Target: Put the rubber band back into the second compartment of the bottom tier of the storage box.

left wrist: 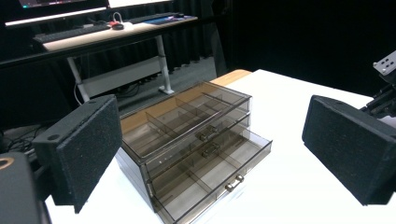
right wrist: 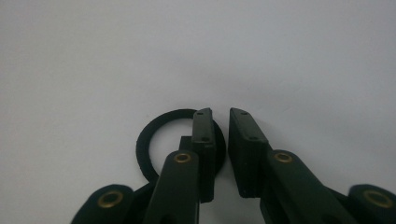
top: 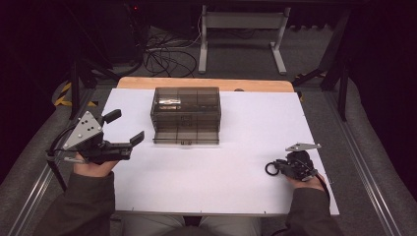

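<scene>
A smoky see-through drawer box stands at the back middle of the white table, its bottom drawer pulled out a little. In the left gripper view the drawer box sits ahead between my jaws. My left gripper rests at the table's left edge, open and empty, aimed toward the box. A black ring lies flat near the right front. My right gripper is at the ring. In the right gripper view the ring has its rim between the nearly closed jaws of my right gripper, with a sliver of gap left.
A small pale object lies in the box's top left compartment. A wooden strip runs along the table's far edge. Beyond it are a desk frame and cables on the floor. Grey rails flank the table.
</scene>
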The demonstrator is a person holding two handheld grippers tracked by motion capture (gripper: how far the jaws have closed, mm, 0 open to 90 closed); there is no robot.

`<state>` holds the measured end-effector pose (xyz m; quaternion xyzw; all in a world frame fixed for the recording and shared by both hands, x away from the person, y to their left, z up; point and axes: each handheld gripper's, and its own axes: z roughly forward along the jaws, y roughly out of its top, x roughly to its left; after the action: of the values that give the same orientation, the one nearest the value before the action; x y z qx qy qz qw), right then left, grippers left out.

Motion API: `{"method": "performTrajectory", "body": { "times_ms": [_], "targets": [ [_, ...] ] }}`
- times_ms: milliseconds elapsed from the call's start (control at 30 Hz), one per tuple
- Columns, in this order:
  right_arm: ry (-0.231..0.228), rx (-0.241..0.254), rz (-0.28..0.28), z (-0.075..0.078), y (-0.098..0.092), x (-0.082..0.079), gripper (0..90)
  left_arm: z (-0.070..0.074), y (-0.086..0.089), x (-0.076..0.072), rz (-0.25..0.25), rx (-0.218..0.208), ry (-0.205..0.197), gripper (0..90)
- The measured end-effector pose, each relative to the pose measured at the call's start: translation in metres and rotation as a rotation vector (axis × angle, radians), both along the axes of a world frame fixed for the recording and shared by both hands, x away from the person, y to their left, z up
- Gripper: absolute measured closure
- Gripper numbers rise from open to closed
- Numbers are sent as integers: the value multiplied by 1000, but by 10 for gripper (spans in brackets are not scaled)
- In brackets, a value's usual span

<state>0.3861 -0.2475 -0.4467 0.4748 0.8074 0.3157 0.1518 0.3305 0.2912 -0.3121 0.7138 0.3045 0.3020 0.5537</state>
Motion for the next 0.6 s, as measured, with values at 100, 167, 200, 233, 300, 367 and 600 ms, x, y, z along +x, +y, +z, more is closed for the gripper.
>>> {"method": "performTrajectory", "body": {
  "times_ms": [100, 167, 200, 233, 300, 367, 600],
  "targets": [
    [-5, -10, 11, 0, 2, 0, 840, 0, 0, 0, -2, 2, 1, 58],
    [-11, -22, 11, 0, 3, -1, 856, 0, 0, 1, -3, 7, 1, 58],
    [-13, -27, 11, 0, 4, -1, 864, 0, -1, 0, -4, 6, 2, 59],
    [-19, -37, 15, 0, 5, -1, 867, 0, -1, 1, -5, 7, 3, 60],
    [-23, -42, 16, 0, 6, -1, 868, 0, -1, 0, -5, 7, 2, 60],
    [-34, -48, 32, 0, 11, 0, 868, 0, -1, 0, -5, 8, 1, 60],
    [-75, -64, 54, 1, 24, 0, 868, 0, -1, 0, -7, 6, 3, 63]
  ]
}}
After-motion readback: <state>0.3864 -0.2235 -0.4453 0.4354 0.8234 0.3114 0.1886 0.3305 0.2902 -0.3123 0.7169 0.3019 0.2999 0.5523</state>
